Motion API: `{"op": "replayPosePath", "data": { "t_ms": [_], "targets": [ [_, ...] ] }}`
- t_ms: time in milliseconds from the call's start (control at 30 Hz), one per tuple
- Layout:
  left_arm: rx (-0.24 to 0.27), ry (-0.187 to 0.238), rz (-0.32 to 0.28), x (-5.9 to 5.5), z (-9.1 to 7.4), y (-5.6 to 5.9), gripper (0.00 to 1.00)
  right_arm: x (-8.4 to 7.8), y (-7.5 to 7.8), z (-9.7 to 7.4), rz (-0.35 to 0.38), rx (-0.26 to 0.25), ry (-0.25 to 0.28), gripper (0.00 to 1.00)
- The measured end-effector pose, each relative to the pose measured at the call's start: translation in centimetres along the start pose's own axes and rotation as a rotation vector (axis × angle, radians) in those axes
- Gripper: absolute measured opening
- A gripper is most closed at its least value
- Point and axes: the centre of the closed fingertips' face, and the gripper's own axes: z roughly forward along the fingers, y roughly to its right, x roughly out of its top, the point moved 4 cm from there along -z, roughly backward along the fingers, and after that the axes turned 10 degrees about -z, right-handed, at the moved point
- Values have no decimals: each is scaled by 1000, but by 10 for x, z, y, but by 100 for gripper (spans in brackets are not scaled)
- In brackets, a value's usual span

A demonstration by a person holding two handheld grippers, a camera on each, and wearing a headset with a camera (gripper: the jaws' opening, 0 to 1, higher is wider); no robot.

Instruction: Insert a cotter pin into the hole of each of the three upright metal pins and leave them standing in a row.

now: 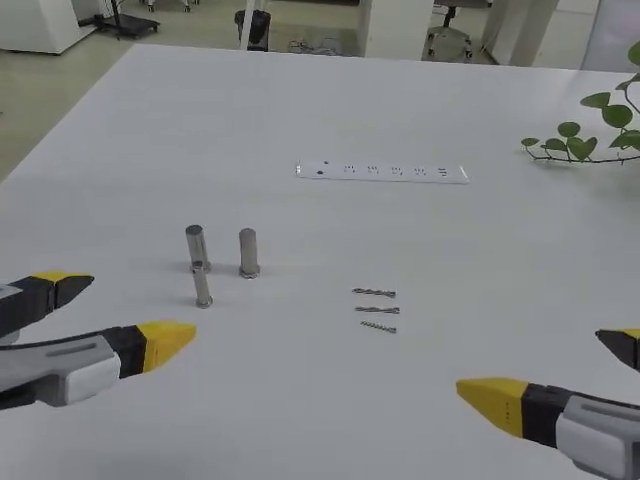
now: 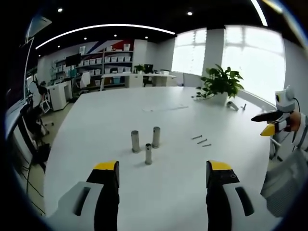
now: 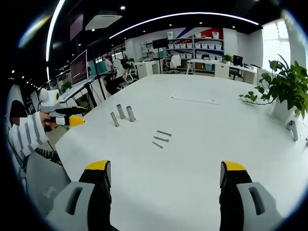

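- Head view shows the left hand-held gripper (image 1: 130,310) at the lower left of the frame, its yellow-tipped jaws spread apart with nothing between them.
- At the lower right, the right hand-held gripper (image 1: 535,362) is likewise spread apart and empty.
- Both hover over the white surface (image 1: 300,400), flanking the work. This looks like a ready stance, with no part of the task begun.
- Left of centre stand three metal pins, all upright: the upper-left metal pin (image 1: 195,247), the upper-right metal pin (image 1: 248,252) and the lower metal pin (image 1: 202,285).
- Two of them stand side by side and the third stands just below the left one. They form a tight triangle rather than a row, so they probably need straightening into a line.
- Just right of centre lie three cotter pins: the top cotter pin (image 1: 374,292), the middle cotter pin (image 1: 377,309) and the bottom cotter pin (image 1: 378,326).
- These lie flat, parallel and stacked one below another with gaps between. That spacing likely lets the jaws pinch one without disturbing the others.
- None of the cotter pins sits in a metal pin, and the two groups are well apart.
- The layout suggests a split of work. The left hand-held gripper is nearer the metal pins and could steady one, while the right is nearer the cotter pins and could fetch one.
- One power strip (image 1: 382,171) lies in the upper middle and one plant (image 1: 590,135) trails in at the upper right, both clear of the work.
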Motion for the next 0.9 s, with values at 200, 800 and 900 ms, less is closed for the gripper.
{"op": "replayPosePath", "data": {
  "t_ms": [200, 800, 900],
  "targets": [
    [-13, -26, 35, 6, 15, -6, 67, 1, 1, -1, -3, -2, -5, 93],
    [-26, -45, 57, 16, 60, -22, 43, -2, 0, 0, 2, -8, -25, 92],
    [-18, -60, 61, 12, 67, -27, 39, -3, 0, 0, 2, -8, -30, 92]
  ]
}}
